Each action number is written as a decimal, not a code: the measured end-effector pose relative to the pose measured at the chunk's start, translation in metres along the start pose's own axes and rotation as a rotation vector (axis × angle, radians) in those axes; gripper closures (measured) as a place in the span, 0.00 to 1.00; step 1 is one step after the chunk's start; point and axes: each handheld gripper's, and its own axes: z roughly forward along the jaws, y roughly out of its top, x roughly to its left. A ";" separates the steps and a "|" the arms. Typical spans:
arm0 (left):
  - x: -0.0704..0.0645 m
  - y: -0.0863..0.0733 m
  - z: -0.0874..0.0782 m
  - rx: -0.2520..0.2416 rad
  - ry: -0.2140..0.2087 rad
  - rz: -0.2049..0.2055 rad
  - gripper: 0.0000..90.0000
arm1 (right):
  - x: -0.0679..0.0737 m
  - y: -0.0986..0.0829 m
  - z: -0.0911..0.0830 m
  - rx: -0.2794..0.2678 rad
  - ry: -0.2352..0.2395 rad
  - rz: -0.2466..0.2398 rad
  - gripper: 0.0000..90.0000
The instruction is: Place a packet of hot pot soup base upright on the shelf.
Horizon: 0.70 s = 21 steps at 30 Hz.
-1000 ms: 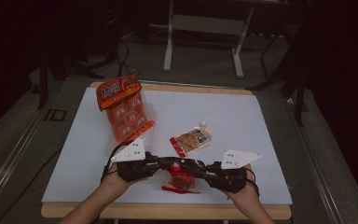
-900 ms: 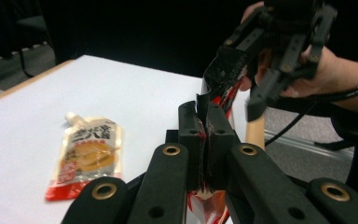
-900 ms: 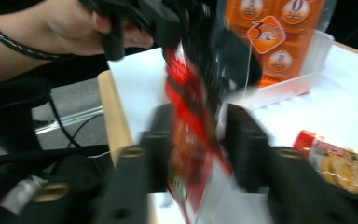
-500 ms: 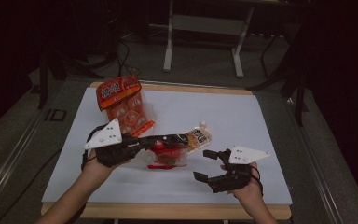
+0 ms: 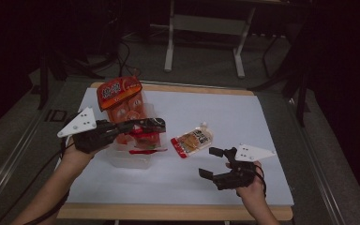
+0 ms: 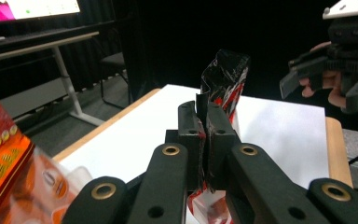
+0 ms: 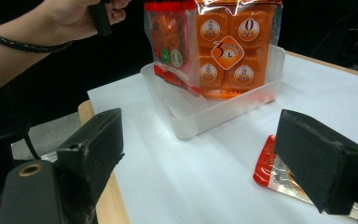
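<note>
Two grippers in play. Your left gripper (image 5: pixel 145 125) has its jaws clamped tight on a red-and-black snack packet (image 5: pixel 143 138), held over the clear plastic tub (image 5: pixel 130 159) at the left side of the white mat (image 5: pixel 262 122). Step looks like packing the tub; next you likely lower and let go beside the tall orange bag (image 5: pixel 122 101) standing in it. Your right gripper (image 5: pixel 211 161) sits near-right, jaws spread wide, empty. A red-and-gold pouch (image 5: pixel 192 140) lies flat mid-mat, probably next. Packet is crinkled, glossy.
</note>
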 end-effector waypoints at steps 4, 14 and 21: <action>0.007 -0.011 -0.006 0.013 0.011 -0.021 0.98 | 0.000 0.001 -0.001 0.000 0.004 -0.003 0.17; 0.016 -0.032 -0.018 0.042 0.014 -0.047 0.98 | -0.001 -0.002 0.001 0.010 0.008 -0.006 0.17; 0.015 -0.042 -0.023 0.079 -0.007 -0.047 0.98 | -0.002 -0.002 0.002 0.014 0.012 -0.009 0.18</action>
